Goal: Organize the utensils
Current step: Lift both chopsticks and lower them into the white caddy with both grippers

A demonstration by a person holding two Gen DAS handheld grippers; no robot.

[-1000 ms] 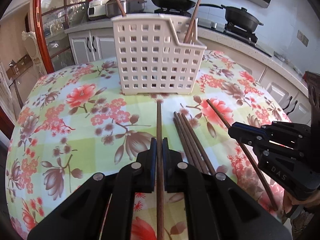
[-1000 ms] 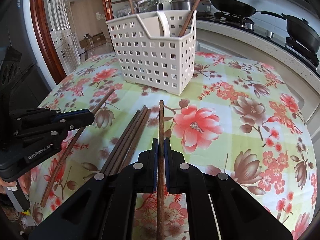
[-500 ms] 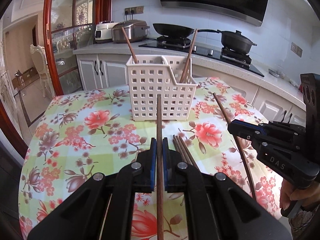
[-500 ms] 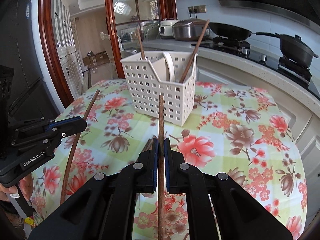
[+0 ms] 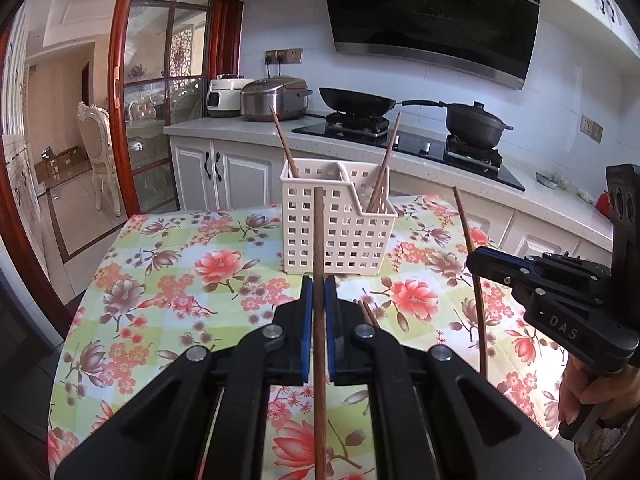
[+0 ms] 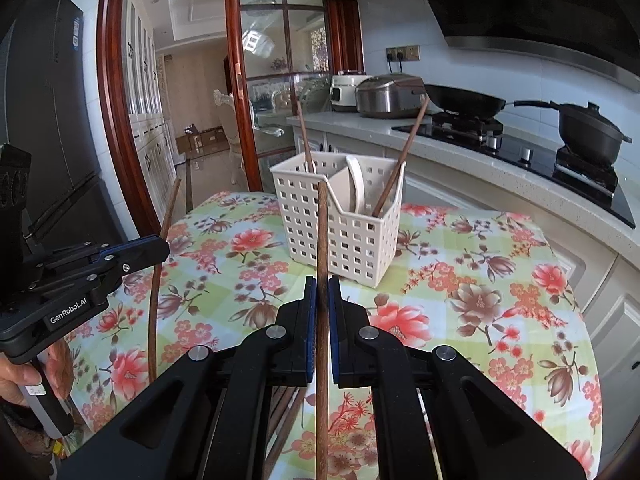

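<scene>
"DAS" reads in grey on the side of the right gripper (image 5: pixel 476 265), seen from the left wrist. "GenRobot.AI" in white sits on the left gripper (image 6: pixel 162 249) body, right wrist view

Home kitchen, open to dining room. Black range hood (image 5: pixel 432 12) on white-tiled wall above gas hob (image 5: pixel 408 140); wok (image 5: pixel 356 101) and lidded black pot (image 5: pixel 476 122) on burners. Two rice cookers (image 5: pixel 272 98) at far left end of pale stone countertop (image 5: pixel 224 130), under wall sockets (image 5: pixel 283 56). White panelled cabinets (image 5: pixel 220 172) below. Table with floral tablecloth (image 5: pixel 180 264) in front. Wood-framed glass door (image 6: pixel 240 80) at left; ornate white chair (image 5: pixel 96 148) beyond it.
</scene>
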